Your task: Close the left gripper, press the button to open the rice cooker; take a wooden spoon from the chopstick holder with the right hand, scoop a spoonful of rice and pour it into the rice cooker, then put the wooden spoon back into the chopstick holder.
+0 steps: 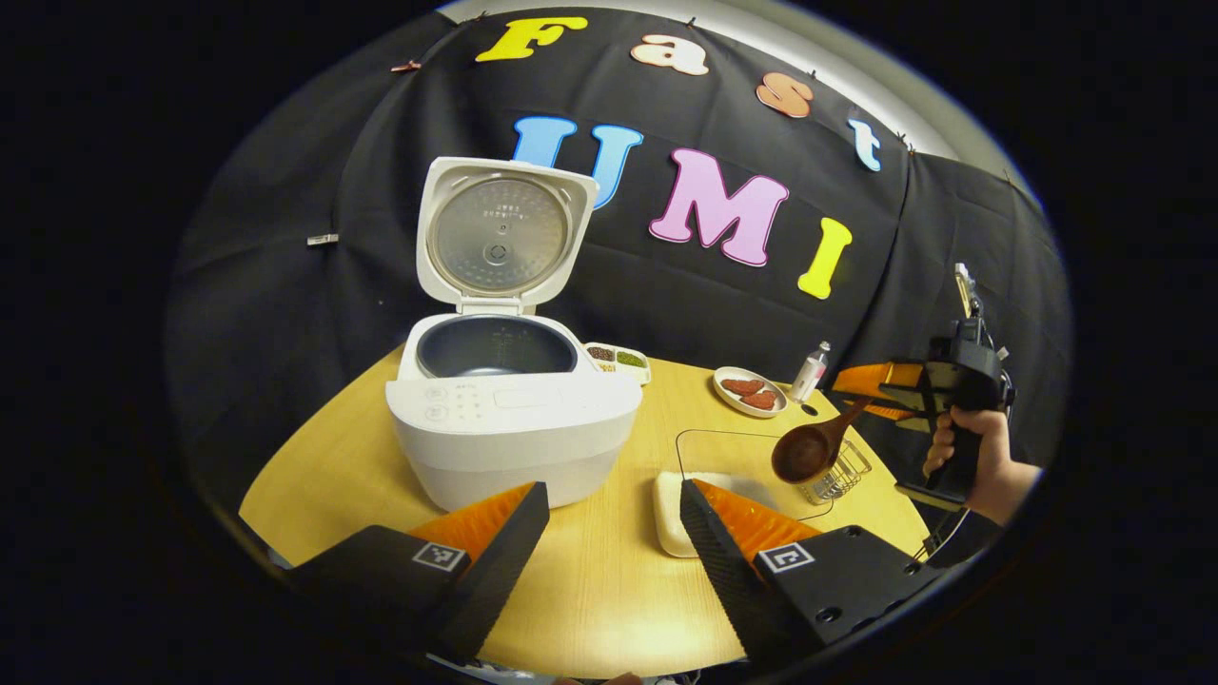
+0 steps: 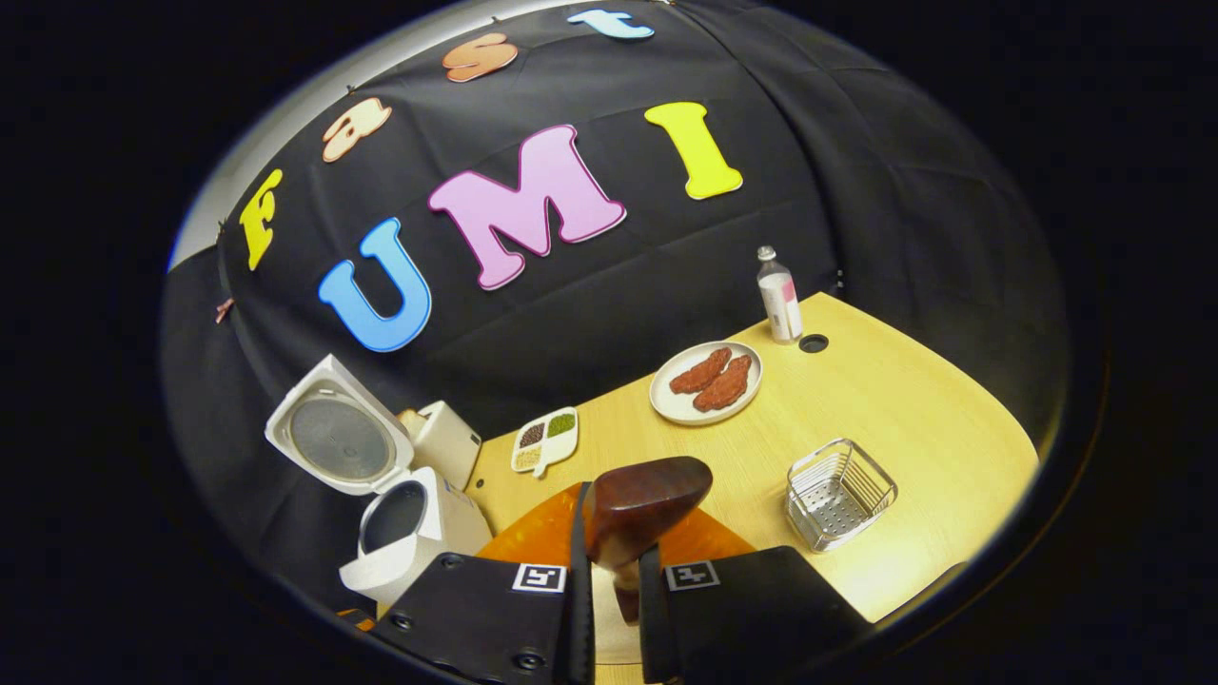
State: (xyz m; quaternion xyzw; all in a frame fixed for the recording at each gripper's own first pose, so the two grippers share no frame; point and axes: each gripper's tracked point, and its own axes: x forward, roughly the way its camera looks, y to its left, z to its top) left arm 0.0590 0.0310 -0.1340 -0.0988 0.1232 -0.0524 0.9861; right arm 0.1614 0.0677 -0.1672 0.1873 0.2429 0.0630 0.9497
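The white rice cooker (image 1: 514,419) stands at the table's left with its lid (image 1: 495,238) raised and the dark inner pot showing. My left gripper (image 1: 614,495) is open in front of it, holding nothing. A white dish of rice (image 1: 671,504) lies just past its right finger, partly hidden. My right gripper (image 1: 880,390) is shut on the handle of the wooden spoon (image 1: 809,447), which hangs bowl-down above the wire chopstick holder (image 1: 842,471). In the right gripper view the spoon (image 2: 647,504) sticks up between the shut fingers of my right gripper (image 2: 614,561), the holder (image 2: 840,493) to its right, the cooker (image 2: 400,518) at far left.
A plate of red-brown pieces (image 2: 706,382), a small bottle (image 2: 779,297) and a divided tray of grains (image 2: 545,440) sit along the table's back edge. A white box (image 2: 442,438) stands behind the cooker. A person's hand (image 1: 980,457) holds the right gripper.
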